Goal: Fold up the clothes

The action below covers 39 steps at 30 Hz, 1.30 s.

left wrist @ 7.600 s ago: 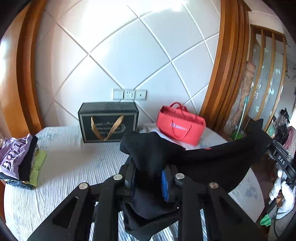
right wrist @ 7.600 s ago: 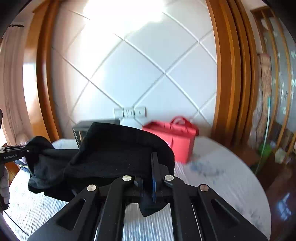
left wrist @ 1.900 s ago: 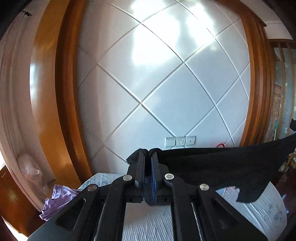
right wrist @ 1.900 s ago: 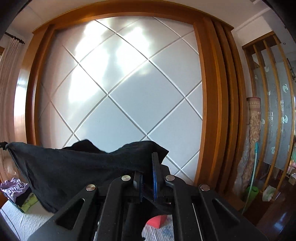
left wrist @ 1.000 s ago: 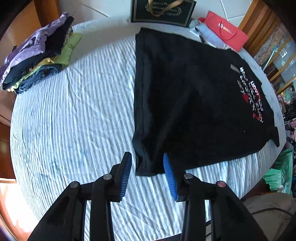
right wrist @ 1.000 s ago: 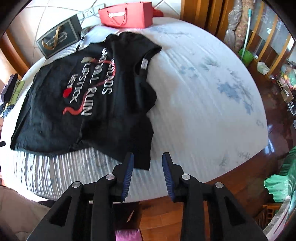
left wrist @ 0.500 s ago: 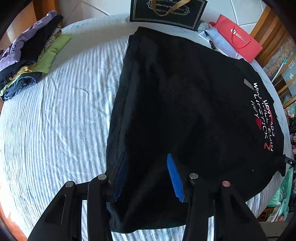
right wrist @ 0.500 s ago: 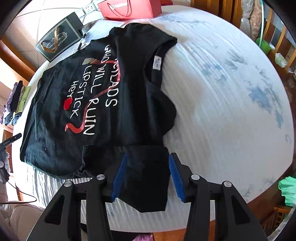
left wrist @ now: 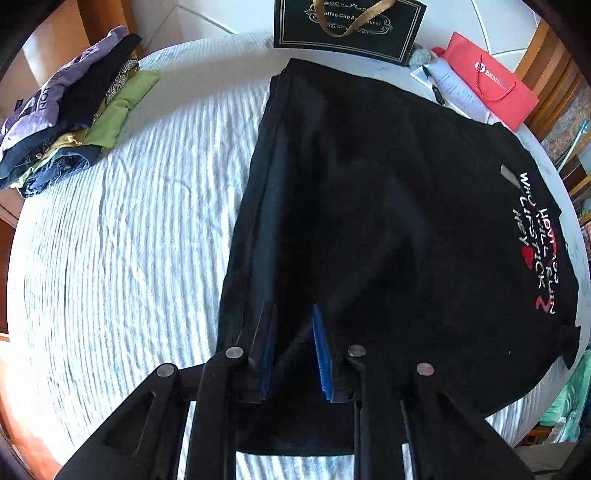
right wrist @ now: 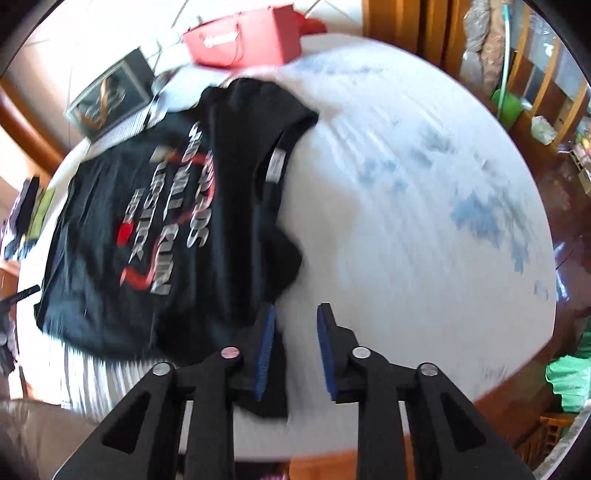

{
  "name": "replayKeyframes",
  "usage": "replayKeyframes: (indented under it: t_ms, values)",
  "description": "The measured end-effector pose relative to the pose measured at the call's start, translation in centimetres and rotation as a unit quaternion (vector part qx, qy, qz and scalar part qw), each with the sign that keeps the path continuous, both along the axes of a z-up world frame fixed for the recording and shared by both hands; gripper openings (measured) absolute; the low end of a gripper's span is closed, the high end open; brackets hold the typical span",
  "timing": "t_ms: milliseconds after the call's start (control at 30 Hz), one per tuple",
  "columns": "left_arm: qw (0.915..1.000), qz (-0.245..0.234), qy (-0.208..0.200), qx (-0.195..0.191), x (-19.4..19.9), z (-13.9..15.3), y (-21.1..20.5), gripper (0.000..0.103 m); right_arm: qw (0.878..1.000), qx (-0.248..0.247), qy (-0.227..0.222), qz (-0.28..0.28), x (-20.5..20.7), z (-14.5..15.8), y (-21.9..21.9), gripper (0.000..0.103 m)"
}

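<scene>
A black T-shirt [left wrist: 369, 206] with white and red lettering lies spread flat, print side up, on the round white-covered table [left wrist: 129, 236]. My left gripper [left wrist: 293, 350] is open, low over the shirt's hem end near the front edge. In the right wrist view the shirt [right wrist: 207, 206] shows its collar label and near sleeve. My right gripper [right wrist: 295, 350] is open over that near sleeve; the view is motion-blurred.
A stack of folded clothes [left wrist: 70, 110] sits at the table's far left. A black gift box [left wrist: 347, 26] and a red paper bag [left wrist: 491, 81] stand at the back, with papers [left wrist: 450, 88] beside them. A green bag [right wrist: 569, 384] lies on the floor at right.
Both grippers dropped the shirt flat on the table and opened. In the last half second the left gripper's jaws narrowed slightly over the hem and the right gripper swung right over the sleeve.
</scene>
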<state>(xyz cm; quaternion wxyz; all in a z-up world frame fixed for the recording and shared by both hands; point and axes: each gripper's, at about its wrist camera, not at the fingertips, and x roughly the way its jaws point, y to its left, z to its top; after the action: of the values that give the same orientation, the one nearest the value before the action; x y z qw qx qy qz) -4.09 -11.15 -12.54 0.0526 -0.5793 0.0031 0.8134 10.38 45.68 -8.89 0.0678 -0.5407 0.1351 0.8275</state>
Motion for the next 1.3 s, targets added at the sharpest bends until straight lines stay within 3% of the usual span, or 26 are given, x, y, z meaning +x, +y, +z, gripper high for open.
replayKeyframes:
  t_ms: [167,233,300,333,367,400,500,633,700,767,800,833,900,1133,1233,1300]
  values:
    - [0.9999,0.011,-0.009,0.004,-0.2,-0.8,1.6,0.024,0.999,-0.018,-0.020,0.036,-3.1,-2.8,0.3,0.025]
    - [0.9998,0.016,-0.013,0.002,0.0,-1.3,2.1,0.024,0.998,-0.025,-0.029,0.049,-4.1,-4.0,0.1,0.031]
    - [0.9996,0.019,-0.021,-0.004,0.3,-2.1,2.6,0.024,0.997,-0.018,-0.038,0.064,-4.8,-4.9,-0.3,0.031]
    - [0.9994,0.020,-0.025,-0.012,0.5,-2.4,2.8,0.024,0.997,0.000,-0.041,0.071,-5.1,-4.9,-0.7,0.019]
    - [0.9993,0.019,-0.022,-0.022,0.7,-2.3,3.0,0.023,0.996,0.019,-0.046,0.077,-5.3,-4.6,-0.9,0.007]
    - [0.9992,0.018,-0.020,-0.031,0.9,-2.2,3.3,0.022,0.995,0.039,-0.050,0.076,-5.2,-3.8,-1.0,0.003]
    - [0.9989,0.028,-0.019,-0.034,1.4,-1.9,3.4,0.022,0.992,0.099,-0.057,0.049,-3.0,-0.3,0.7,0.003]
    - [0.9989,0.026,-0.025,-0.030,1.1,-1.0,3.5,0.022,0.977,0.161,-0.139,-0.008,-0.7,-0.2,6.0,0.005]
    - [0.9991,0.022,-0.028,-0.021,0.4,-0.1,3.6,0.022,0.981,0.142,-0.132,-0.025,-1.2,0.4,7.9,0.006]
    - [0.9996,0.019,-0.011,-0.016,-1.0,1.6,3.7,0.023,0.989,0.118,-0.089,-0.010,-3.5,2.0,7.8,0.007]
    - [0.9997,0.018,0.002,-0.014,-2.1,2.5,3.8,0.028,0.992,0.110,-0.067,0.002,-4.9,2.7,7.4,0.014]
    - [0.9997,0.017,0.017,-0.010,-3.4,3.4,3.8,0.038,0.993,0.103,-0.048,0.016,-6.5,3.4,7.0,0.026]
    - [0.9989,0.016,0.043,0.001,-6.4,4.9,3.9,0.053,0.994,0.093,-0.016,0.049,-10.4,4.3,6.0,0.037]
    - [0.9980,0.015,0.054,0.031,-18.0,6.4,4.2,0.055,0.991,0.056,0.033,0.121,-24.6,3.8,2.9,0.040]
    - [0.9989,0.002,0.042,0.023,-22.1,3.8,3.6,0.055,0.990,0.037,0.038,0.129,-30.0,2.6,2.0,0.054]
    - [0.9993,-0.008,0.034,0.015,-24.8,1.7,3.1,0.055,0.990,0.034,0.032,0.135,-33.1,1.6,1.8,0.055]
